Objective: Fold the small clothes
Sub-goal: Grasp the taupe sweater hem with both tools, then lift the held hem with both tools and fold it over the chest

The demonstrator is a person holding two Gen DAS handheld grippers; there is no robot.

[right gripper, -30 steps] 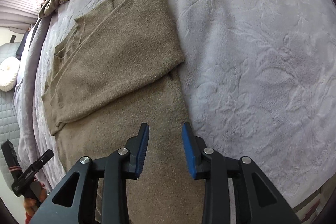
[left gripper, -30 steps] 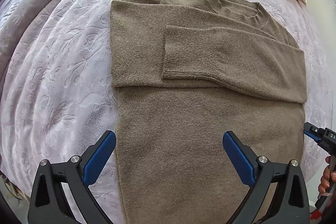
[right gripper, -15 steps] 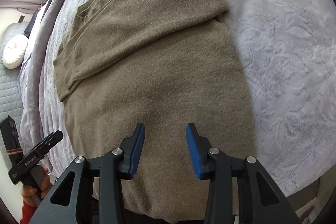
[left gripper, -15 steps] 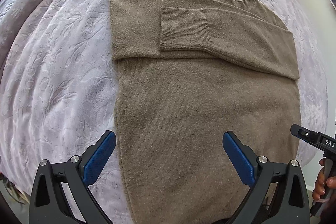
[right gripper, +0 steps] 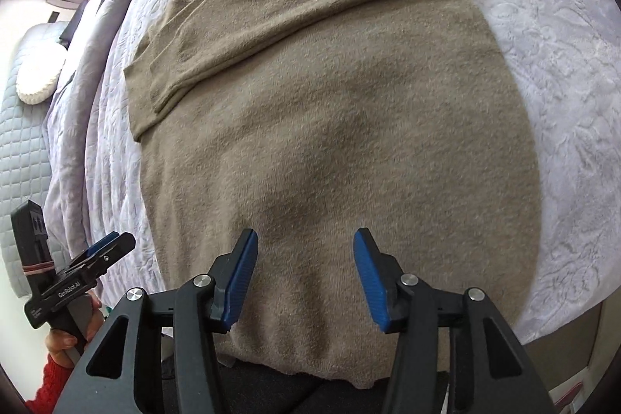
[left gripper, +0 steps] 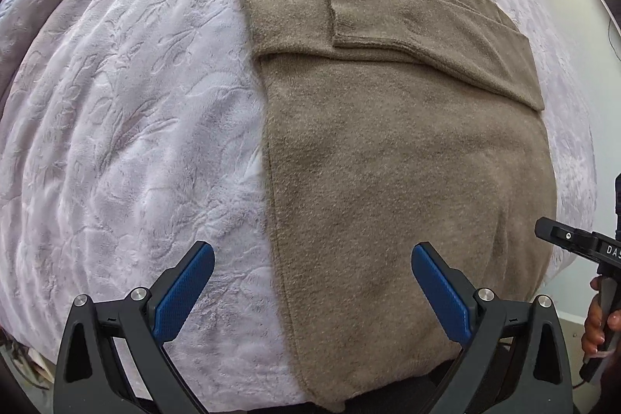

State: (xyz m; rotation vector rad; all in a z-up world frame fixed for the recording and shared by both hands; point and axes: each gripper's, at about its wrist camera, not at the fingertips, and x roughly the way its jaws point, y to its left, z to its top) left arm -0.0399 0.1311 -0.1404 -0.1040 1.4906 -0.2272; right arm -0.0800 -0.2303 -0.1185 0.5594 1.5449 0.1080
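On the blanket (left gripper: 116, 142), flat olive sweater (left gripper: 388, 181), sleeves folded across; left tool (left gripper: 312, 282) released, right tool (right gripper: 306, 274) opening, empty.

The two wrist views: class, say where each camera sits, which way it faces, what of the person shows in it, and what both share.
Left wrist view: sits on the left gripper, looking steeply down at the sweater left edge and bedspread; a hand holding the right gripper shows at right.
Right wrist view: sits on the right gripper, jaws opening and empty, facing down over the sweater hem; a hand and red sleeve show at left.
Shared: the sweater, bedspread, and each other's gripper.
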